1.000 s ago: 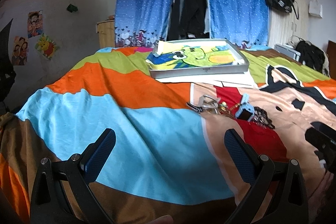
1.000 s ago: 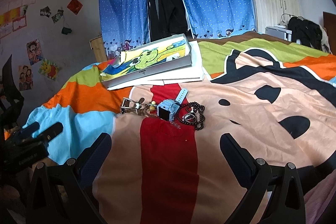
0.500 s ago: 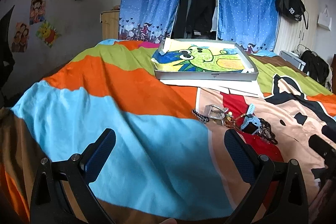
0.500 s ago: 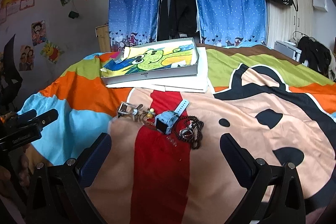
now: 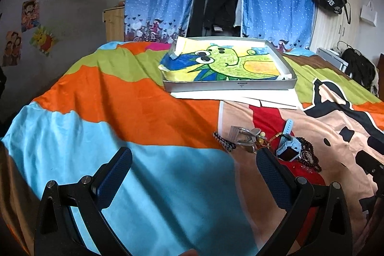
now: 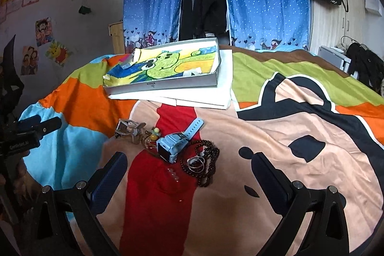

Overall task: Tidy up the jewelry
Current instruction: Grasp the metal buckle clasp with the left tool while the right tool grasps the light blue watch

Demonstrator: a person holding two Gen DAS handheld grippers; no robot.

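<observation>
Jewelry lay heaped on the bed's red stripe, short of the shallow grey tray [image 6: 168, 85] near its far edge: a blue plastic smartwatch [image 6: 171, 148], a dark beaded necklace [image 6: 208, 174], a clear faceted clip [image 6: 127, 127]. We held the left tool [image 5: 194, 169] and the right tool [image 6: 189, 174] with both released and empty. We judged it best to pinch the rigid watch case first, since the loose beads would drape and snag on soft, wrinkled bedding.
</observation>
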